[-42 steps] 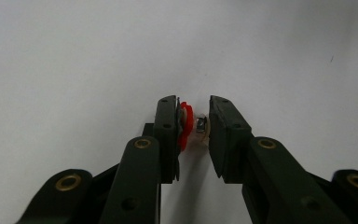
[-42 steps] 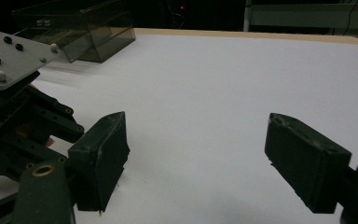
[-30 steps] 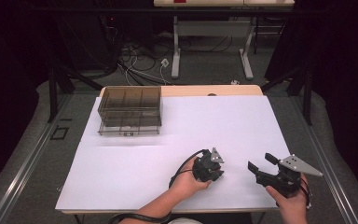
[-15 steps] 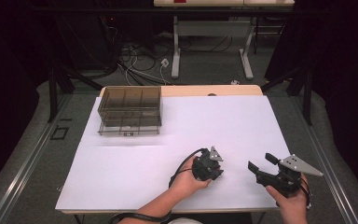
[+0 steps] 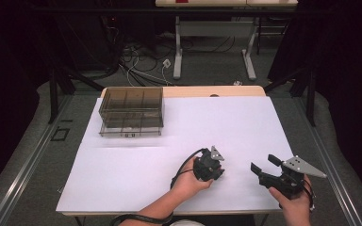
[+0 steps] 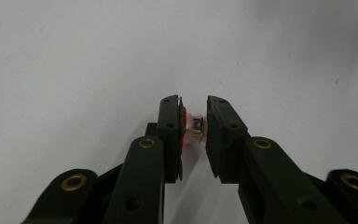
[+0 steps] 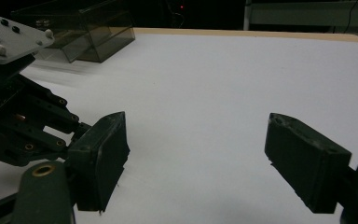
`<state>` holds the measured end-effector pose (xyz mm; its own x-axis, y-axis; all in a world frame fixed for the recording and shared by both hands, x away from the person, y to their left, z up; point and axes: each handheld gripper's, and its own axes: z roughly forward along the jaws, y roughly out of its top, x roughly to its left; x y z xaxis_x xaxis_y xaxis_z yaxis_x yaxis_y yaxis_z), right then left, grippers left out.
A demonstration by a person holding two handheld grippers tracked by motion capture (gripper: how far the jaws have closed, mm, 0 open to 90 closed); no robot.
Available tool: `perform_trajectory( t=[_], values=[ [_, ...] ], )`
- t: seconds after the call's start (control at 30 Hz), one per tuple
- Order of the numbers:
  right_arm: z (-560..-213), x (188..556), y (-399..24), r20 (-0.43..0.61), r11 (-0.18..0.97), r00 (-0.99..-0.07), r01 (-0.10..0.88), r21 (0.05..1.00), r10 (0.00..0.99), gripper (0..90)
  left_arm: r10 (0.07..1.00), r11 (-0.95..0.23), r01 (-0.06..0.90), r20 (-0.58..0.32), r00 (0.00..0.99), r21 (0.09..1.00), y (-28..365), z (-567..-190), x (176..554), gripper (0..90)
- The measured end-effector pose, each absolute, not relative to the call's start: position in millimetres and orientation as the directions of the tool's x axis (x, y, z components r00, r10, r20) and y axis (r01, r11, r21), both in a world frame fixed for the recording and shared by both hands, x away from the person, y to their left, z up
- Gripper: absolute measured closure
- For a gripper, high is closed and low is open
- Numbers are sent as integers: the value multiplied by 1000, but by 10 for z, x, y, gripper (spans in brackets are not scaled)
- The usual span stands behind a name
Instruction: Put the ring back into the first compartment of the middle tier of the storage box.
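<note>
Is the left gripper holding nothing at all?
No, the left gripper has its jaws closed on a small clear and red part just above the white table.

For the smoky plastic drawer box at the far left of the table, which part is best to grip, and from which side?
Probably grip the drawer box by its upper front edge, coming from the near side with the open right tongs. Its front, with the small drawer handle, faces the person, and its walls look thin enough to pinch. The left tongs already hold a small part.

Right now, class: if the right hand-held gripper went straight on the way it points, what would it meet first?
Probably the left hand-held gripper: the right hand-held gripper, jaws open, points across the white sheet toward it, with bare sheet between. Depth is unclear.
</note>
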<state>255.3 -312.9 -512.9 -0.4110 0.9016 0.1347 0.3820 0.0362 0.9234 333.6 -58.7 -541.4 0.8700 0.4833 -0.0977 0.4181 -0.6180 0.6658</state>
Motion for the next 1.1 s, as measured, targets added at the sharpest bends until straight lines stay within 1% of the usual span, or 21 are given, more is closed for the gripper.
perform_trajectory(
  t=[0.33, 0.43, 0.57, 0.8, 1.1],
  values=[
    [-5132, 2555, -3131, 132, 38, -411, 381, 924, 902, 212, 537, -586, 457, -101, 837, 669, -515, -5357, 3373, 760],
    [-5133, 2556, -3131, 132, 38, -410, 382, 923, 902, 212, 566, -563, 480, -110, 817, 673, -468, -5330, 3405, 760],
    [-5132, 2554, -3131, 135, 37, -409, 385, 922, 903, 212, 577, -562, 489, -108, 810, 667, -406, -5290, 3442, 760],
    [-5135, 2556, -3132, 135, 36, -410, 384, 923, 902, 212, 612, -519, 508, -117, 782, 687, -316, -5226, 3490, 760],
    [-5135, 2555, -3132, 134, 37, -409, 384, 923, 903, 212, 647, -490, 516, -103, 756, 703, -144, -5111, 3572, 760]
  ],
)
